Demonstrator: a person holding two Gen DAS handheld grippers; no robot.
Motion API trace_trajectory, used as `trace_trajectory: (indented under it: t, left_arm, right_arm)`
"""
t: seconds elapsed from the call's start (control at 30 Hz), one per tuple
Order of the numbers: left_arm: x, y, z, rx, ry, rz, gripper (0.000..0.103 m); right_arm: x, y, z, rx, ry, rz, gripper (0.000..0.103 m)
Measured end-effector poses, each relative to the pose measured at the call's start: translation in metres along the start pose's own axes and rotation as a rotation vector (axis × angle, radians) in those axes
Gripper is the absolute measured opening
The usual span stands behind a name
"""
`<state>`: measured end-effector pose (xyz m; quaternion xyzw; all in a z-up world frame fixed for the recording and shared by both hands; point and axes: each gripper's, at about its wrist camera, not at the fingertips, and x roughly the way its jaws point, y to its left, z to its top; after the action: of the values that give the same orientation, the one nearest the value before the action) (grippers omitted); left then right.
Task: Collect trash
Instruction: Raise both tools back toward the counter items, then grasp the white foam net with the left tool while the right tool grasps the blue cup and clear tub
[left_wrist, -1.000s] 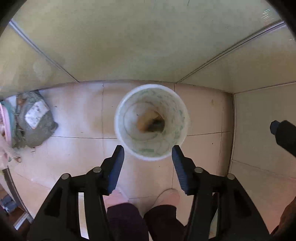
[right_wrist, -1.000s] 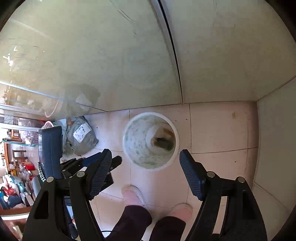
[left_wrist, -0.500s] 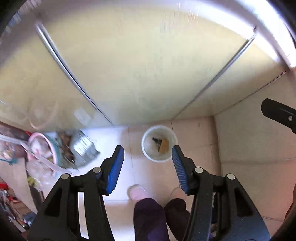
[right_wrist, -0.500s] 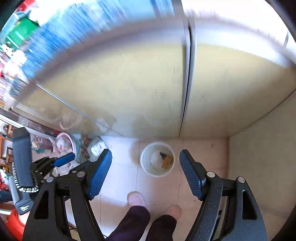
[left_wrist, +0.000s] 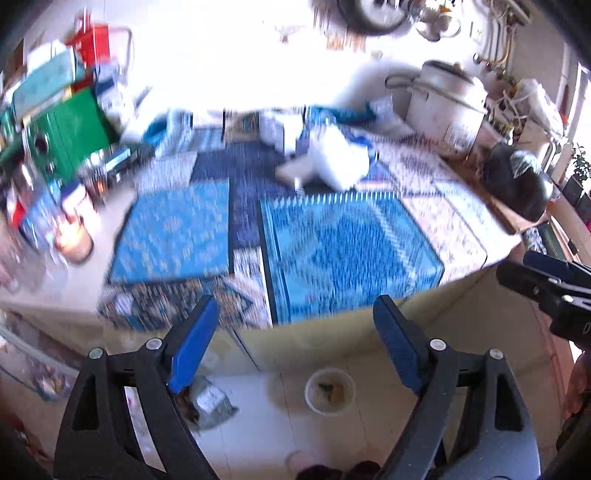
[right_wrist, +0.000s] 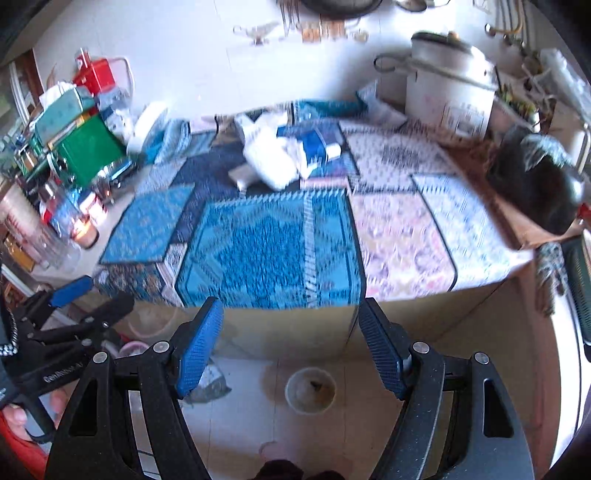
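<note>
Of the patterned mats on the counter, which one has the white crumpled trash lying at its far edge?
The large blue mat nearest the counter's front edge; the white crumpled trash sits just beyond it. The smaller blue mat and pink mat flank it.

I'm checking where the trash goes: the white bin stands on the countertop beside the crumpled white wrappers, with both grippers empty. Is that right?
Not quite. The white bin stands on the floor below the counter, as the right wrist view shows. The crumpled white wrappers do lie on the countertop, and both the left gripper and right gripper hold nothing.
</note>
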<state>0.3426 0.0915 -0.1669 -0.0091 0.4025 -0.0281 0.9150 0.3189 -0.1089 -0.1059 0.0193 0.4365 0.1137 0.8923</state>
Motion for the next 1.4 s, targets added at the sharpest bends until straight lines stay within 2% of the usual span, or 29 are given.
trace_trajectory:
  t: [0.2,0.3,0.4,0.57,0.7,1.03,1.17,1.27,1.37,1.4]
  left_arm:
    - [-0.023,0.012,0.053,-0.011,-0.109,-0.058,0.085]
    - [-0.026,0.01,0.072,-0.008,-0.145,-0.055,0.085]
    - [-0.018,0.006,0.087,0.004,-0.145,-0.068,0.085]
    - [0.01,0.001,0.108,-0.031,-0.141,-0.032,0.096]
    - [0.048,-0.001,0.129,-0.099,-0.098,-0.007,0.096]
    - [0.161,-0.017,0.18,-0.233,0.08,0.069,0.096]
    - [0.2,-0.026,0.19,-0.277,0.138,0.066,0.096]
    - [0.222,-0.033,0.196,-0.285,0.167,0.068,0.089]
    - [0.241,-0.034,0.197,-0.301,0.202,0.066,0.075]
    - [0.246,-0.034,0.197,-0.312,0.213,0.055,0.067]
  right_arm:
    - [-0.017,0.007,0.033,0.021,-0.087,-0.024,0.073]
    - [-0.015,0.006,0.046,0.024,-0.107,-0.035,0.073]
    - [-0.01,0.002,0.057,0.006,-0.13,-0.042,0.073]
    - [0.015,-0.013,0.08,-0.033,-0.13,-0.047,0.073]
    - [0.046,-0.031,0.109,-0.076,-0.103,-0.006,0.073]
    - [0.136,-0.071,0.181,-0.13,0.054,0.158,0.073]
    - [0.176,-0.079,0.202,-0.14,0.117,0.199,0.073]
    - [0.203,-0.076,0.213,-0.153,0.157,0.234,0.073]
    - [0.227,-0.071,0.22,-0.178,0.191,0.266,0.073]
    - [0.234,-0.069,0.22,-0.188,0.204,0.271,0.073]
